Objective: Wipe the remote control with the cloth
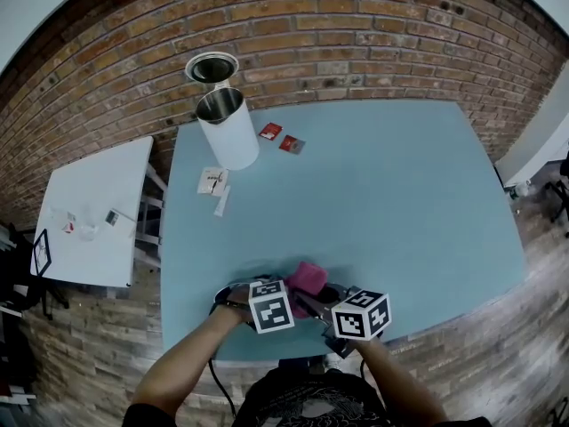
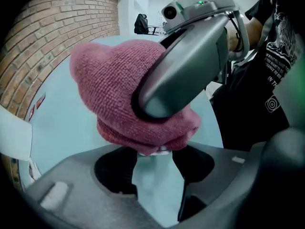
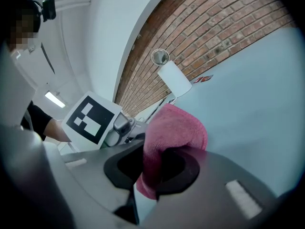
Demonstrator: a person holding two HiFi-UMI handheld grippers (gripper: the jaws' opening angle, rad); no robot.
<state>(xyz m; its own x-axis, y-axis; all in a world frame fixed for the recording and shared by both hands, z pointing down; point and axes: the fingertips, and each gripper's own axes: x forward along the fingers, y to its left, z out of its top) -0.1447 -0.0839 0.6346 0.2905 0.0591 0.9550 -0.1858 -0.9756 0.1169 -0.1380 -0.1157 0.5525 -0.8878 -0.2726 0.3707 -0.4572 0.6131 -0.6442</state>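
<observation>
A pink cloth (image 1: 307, 278) is bunched over the near edge of the blue table (image 1: 391, 203), and my right gripper (image 1: 324, 297) is shut on it. In the right gripper view a fold of the cloth (image 3: 176, 128) is pinched between the jaws of the right gripper (image 3: 159, 168). My left gripper (image 1: 267, 286) points steeply down just left of the cloth. In the left gripper view the cloth (image 2: 109, 89) lies across the tips of the left gripper (image 2: 156, 159), whose jaws stand apart. A small pale end (image 2: 159, 150), perhaps the remote, peeks from under the cloth; the rest is hidden.
A white cylinder bin (image 1: 228, 130) and a metal can (image 1: 212, 67) stand at the table's far left by the brick wall. Two red packets (image 1: 280, 138) and white packets (image 1: 212, 182) lie near them. A white side table (image 1: 93, 216) stands to the left.
</observation>
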